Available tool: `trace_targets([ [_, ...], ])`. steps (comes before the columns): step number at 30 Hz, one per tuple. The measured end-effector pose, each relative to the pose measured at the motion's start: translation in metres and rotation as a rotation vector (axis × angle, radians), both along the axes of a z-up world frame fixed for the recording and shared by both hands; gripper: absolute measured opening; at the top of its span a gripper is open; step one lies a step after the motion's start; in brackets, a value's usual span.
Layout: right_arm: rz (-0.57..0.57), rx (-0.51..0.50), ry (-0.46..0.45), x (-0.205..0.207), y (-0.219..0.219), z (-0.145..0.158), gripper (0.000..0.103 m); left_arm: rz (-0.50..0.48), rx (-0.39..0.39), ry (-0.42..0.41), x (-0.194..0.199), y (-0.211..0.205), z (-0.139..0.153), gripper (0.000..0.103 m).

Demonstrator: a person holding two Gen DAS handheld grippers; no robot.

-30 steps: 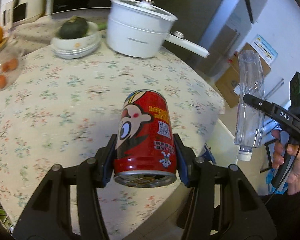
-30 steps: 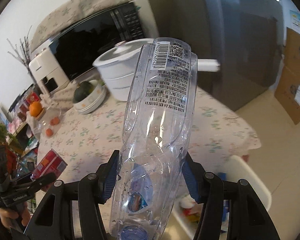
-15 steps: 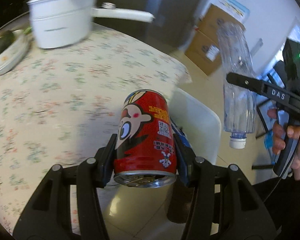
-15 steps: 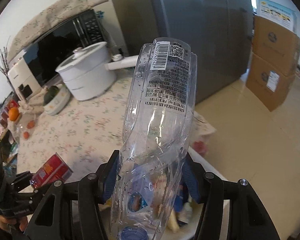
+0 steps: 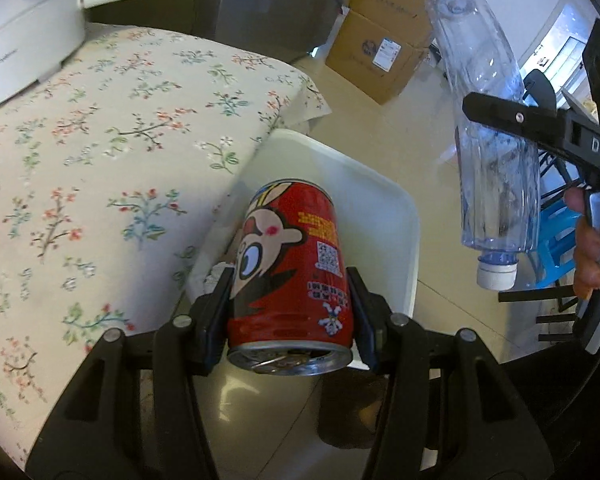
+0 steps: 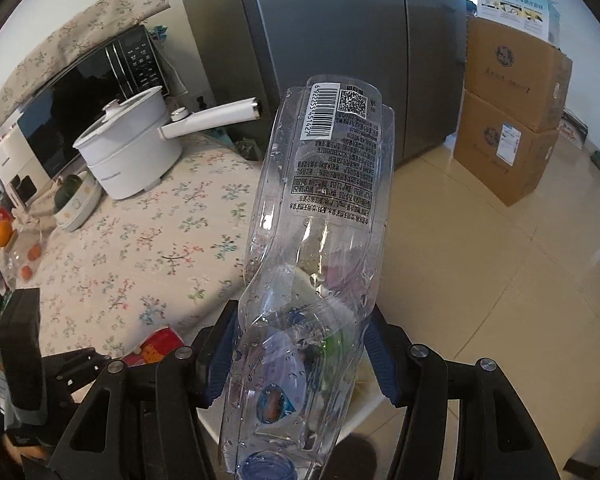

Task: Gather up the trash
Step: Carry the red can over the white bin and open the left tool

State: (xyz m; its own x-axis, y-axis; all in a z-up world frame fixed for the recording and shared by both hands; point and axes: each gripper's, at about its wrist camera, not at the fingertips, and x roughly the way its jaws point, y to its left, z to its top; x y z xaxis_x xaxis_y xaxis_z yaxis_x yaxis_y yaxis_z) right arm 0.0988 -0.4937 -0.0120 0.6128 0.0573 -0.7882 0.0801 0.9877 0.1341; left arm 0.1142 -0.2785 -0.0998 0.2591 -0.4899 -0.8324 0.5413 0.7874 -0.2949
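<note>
1. A red aluminium drink can printed with a cartoon face (image 5: 290, 276) is clamped between the two black pads of the left gripper (image 5: 290, 312), which press on its sides; its opened silver top faces the camera.
2. The can hangs tilted over a white rectangular plastic bin (image 5: 380, 208) that stands on the floor, tucked against the edge of the table.
3. A clear, crumpled plastic water bottle with a white cap (image 5: 496, 152) is pinched by the right gripper (image 6: 300, 356); its blue-padded fingers (image 6: 380, 360) squeeze the bottle's lower body, cap end towards the camera and base pointing away.
4. In the left wrist view the bottle hangs cap-down in the air to the right of the bin, above the beige tiled floor (image 5: 420, 120). A hand (image 5: 588, 256) grips the right tool's handle.
5. Beside the bin, a table under a cream cloth with a floral print (image 6: 140, 248) carries a white lidded pot with a long handle (image 6: 132, 152) and a white bowl holding a dark green fruit (image 6: 76, 200).
6. Behind the table stand a black microwave (image 6: 92, 88) and a grey refrigerator (image 6: 340, 40); two stacked brown cardboard boxes (image 6: 512, 112) sit on the floor farther right.
</note>
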Motion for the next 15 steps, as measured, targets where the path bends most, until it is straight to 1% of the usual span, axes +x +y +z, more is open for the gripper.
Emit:
trace_targets([
  [2,-0.006,-0.004,0.002,0.0,-0.002,-0.001,0.06,-0.007,0.002,-0.013,0.0,0.0,0.002,0.055],
  [4,-0.012,-0.009,0.002,0.0,-0.004,-0.001,0.06,-0.008,0.005,-0.034,0.0,0.002,0.006,0.061],
  [6,-0.018,-0.01,-0.001,-0.001,-0.006,-0.001,0.06,0.003,0.005,-0.059,-0.002,0.007,0.013,0.075],
  [8,-0.023,-0.013,-0.005,0.0,-0.005,0.0,0.061,0.022,0.004,-0.082,-0.002,0.016,0.02,0.078],
  [15,-0.016,-0.049,-0.013,0.008,0.013,-0.001,0.061,0.129,-0.009,-0.099,0.001,0.069,0.041,0.083],
])
